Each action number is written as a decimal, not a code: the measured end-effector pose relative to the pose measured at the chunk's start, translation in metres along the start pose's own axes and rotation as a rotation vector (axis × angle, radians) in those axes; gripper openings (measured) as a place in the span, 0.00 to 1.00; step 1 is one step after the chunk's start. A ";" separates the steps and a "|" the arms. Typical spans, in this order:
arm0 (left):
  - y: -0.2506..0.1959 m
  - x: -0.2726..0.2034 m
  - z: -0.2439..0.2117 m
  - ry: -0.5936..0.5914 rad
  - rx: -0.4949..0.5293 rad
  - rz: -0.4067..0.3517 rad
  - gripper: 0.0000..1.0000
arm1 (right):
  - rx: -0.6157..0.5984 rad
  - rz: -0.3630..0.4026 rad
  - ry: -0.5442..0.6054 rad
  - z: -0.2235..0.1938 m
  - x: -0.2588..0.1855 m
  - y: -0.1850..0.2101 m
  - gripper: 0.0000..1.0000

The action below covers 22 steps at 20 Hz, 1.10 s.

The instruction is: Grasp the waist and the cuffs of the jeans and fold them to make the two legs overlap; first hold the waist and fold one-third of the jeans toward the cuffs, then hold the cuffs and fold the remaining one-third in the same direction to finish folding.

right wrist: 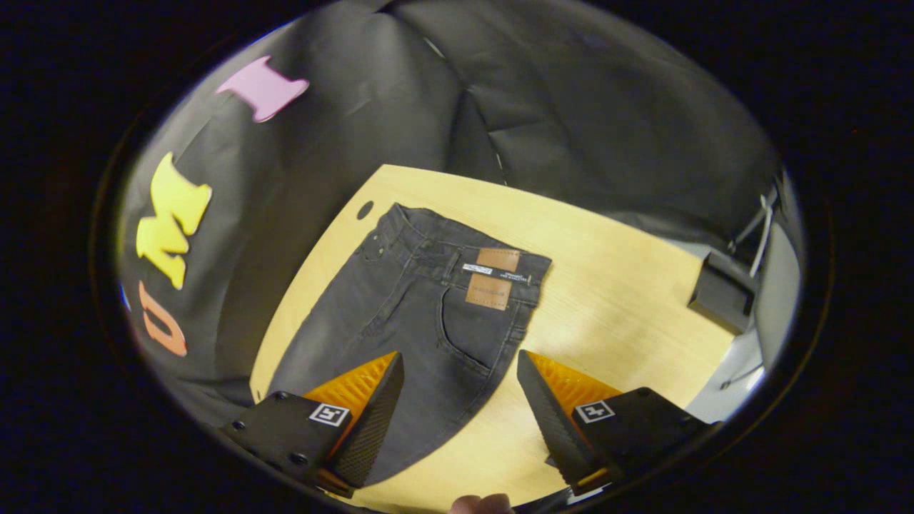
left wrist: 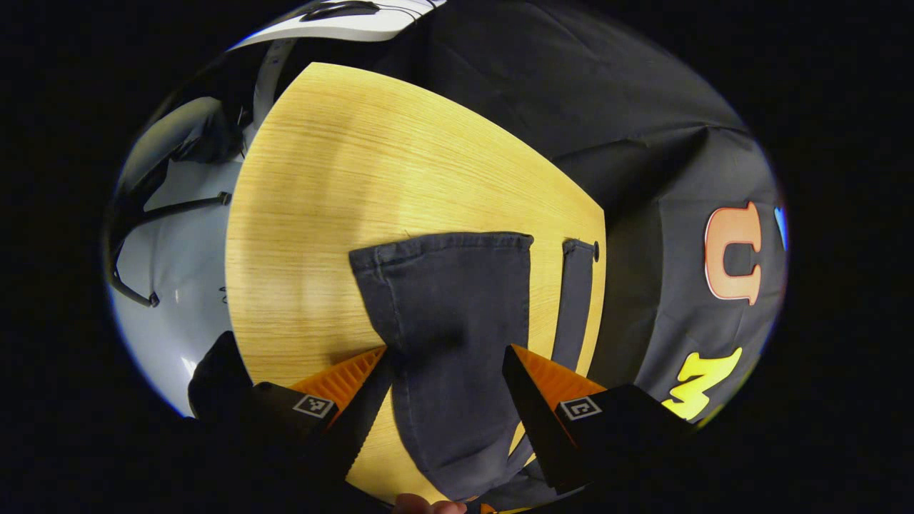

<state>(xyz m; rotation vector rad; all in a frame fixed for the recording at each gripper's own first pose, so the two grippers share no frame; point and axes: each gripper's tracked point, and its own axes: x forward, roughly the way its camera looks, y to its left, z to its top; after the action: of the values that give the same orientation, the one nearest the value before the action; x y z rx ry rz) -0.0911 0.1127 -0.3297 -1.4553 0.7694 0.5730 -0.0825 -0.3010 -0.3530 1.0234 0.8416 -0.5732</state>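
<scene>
Left gripper view: pale floor [left wrist: 178,243] is seen at far left, then the wooden desk [left wrist: 357,164]; the dark jeans [left wrist: 450,321] are laid flat at centre, one cuff end [left wrist: 443,243] wide at mid-frame, the other leg [left wrist: 575,300] seen as a narrow strip to its right. The left gripper [left wrist: 446,371] is held over the leg, jaws spread, nothing pinched. Right gripper view: the jeans' waist [right wrist: 464,260] lies at centre, a dark box [right wrist: 721,293] at right. The right gripper [right wrist: 460,375] hangs with jaws spread, empty.
</scene>
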 end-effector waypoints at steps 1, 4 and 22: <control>-0.002 0.002 0.000 -0.003 -0.001 0.000 0.99 | 0.046 -0.011 0.002 0.004 0.007 -0.006 0.94; -0.009 0.009 0.001 0.006 0.014 0.001 1.00 | 0.135 -0.052 -0.001 0.019 0.023 -0.021 0.98; -0.029 0.049 0.004 0.107 -0.037 -0.039 0.19 | 0.106 -0.230 0.051 0.029 0.054 -0.024 0.10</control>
<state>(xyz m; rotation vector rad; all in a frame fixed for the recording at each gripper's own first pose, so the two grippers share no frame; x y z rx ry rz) -0.0377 0.1100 -0.3480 -1.5413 0.8163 0.4853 -0.0605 -0.3392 -0.4013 1.0472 0.9902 -0.7966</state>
